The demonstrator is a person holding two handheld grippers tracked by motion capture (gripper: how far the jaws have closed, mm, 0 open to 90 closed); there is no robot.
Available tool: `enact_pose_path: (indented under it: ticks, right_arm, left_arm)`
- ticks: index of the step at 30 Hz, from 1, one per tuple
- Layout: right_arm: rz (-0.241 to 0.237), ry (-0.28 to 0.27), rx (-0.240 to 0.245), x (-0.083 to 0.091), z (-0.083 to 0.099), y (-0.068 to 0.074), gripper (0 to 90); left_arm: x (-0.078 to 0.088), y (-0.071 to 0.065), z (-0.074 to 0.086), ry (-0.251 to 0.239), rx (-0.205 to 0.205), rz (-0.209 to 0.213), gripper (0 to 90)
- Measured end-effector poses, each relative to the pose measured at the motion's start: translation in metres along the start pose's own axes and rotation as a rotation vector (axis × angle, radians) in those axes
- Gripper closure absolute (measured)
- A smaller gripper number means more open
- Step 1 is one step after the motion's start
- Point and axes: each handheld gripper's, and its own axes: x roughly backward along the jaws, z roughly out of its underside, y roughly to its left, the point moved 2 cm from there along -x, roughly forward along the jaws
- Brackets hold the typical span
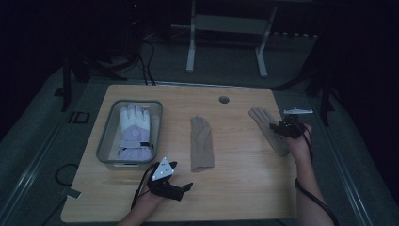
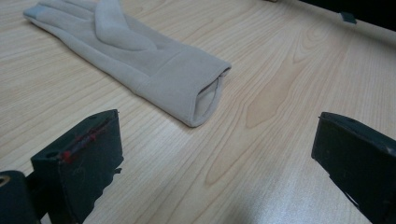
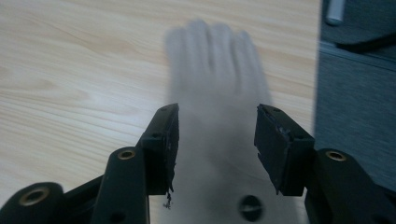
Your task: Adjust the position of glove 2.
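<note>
Two tan gloves, right hand-held gripper (image 3: pixel 217 140) unclenched over one glove (image 3: pixel 219 93), left hand-held gripper (image 2: pixel 210 158) released.

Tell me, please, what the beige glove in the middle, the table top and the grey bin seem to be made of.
Middle beige glove: probably a soft suede-like or fleece fabric, matte, with a stitched cuff that stands open.
Table top: wood or wood-look laminate, smooth, with pale printed-looking grain and a slight sheen.
Bin: likely plastic, grey and slightly see-through at its walls; the dim light leaves this open.
</note>
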Motion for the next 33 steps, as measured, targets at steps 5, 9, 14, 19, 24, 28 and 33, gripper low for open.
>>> enact_pose_path:
  ticks: [5,9,14,19,24,28,33]
  right_arm:
    - [0.031,0.072,0.010,-0.019,0.013,-0.008,45.8]
    - [0.004,0.077,-0.026,-0.026,0.020,-0.012,46.8]
    - [-0.015,0.085,-0.006,-0.026,0.020,-0.007,60.7]
    - [0.017,0.079,-0.002,-0.024,0.021,0.000,79.6]
    - [-0.016,0.078,-0.028,-0.021,0.018,0.010,82.8]
    - [-0.055,0.048,-0.060,-0.013,0.011,0.026,83.3]
    - [-0.092,-0.007,-0.127,-0.001,0.003,0.047,83.5]
  left_arm:
    - [0.001,0.001,0.001,-0.013,0.006,0.019,2.1]
    - [0.001,0.000,0.001,-0.008,0.005,0.021,2.1]
    - [0.001,0.000,0.001,-0.010,0.004,0.027,2.1]
    - [0.000,0.000,0.002,-0.006,0.003,0.030,2.1]
    - [0.001,0.000,0.001,-0.014,0.011,0.033,2.1]
    - [0.001,0.000,0.001,-0.012,0.007,0.030,2.1]
    - [0.001,0.000,0.001,-0.012,0.005,0.028,2.1]
